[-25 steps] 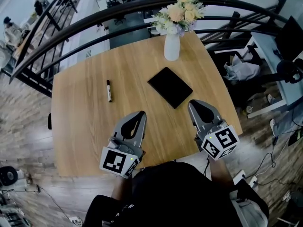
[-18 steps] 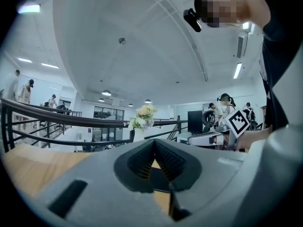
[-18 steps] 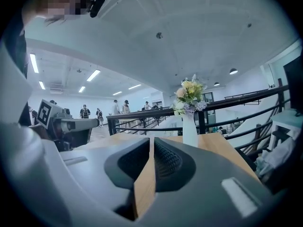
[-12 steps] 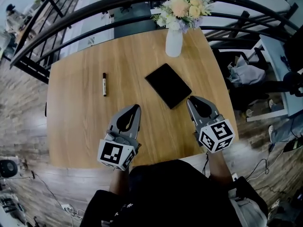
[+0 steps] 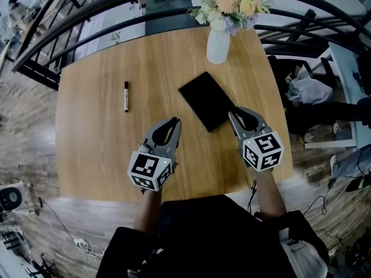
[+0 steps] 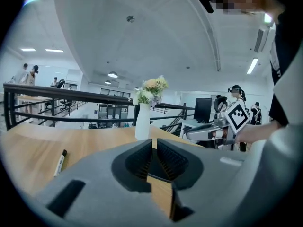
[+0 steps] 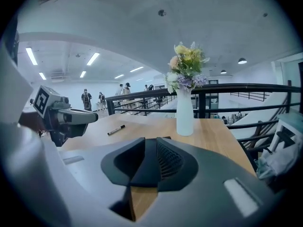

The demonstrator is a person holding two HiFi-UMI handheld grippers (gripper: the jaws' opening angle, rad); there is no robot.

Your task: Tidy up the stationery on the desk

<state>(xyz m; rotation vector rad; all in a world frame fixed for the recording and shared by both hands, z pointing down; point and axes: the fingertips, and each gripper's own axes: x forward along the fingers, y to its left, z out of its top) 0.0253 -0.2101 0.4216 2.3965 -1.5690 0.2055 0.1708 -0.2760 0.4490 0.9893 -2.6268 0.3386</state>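
Laid on round-cornered wooden tabletop (image 5: 87, 155): slim white-barrelled marker pen (image 5: 126, 96) toward the left, well apart from flat black rectangular notebook (image 5: 206, 100) right of centre. Behind the notebook, near the far edge, upright white ceramic vase of flowers (image 5: 218, 46). Beyond that edge, curved black metal railing (image 7: 246, 86).

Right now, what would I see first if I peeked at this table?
Probably the white vase of pastel flowers at the wooden table's far edge. Next, the black notebook lying slantwise near the middle, and a lone marker pen off to its left.
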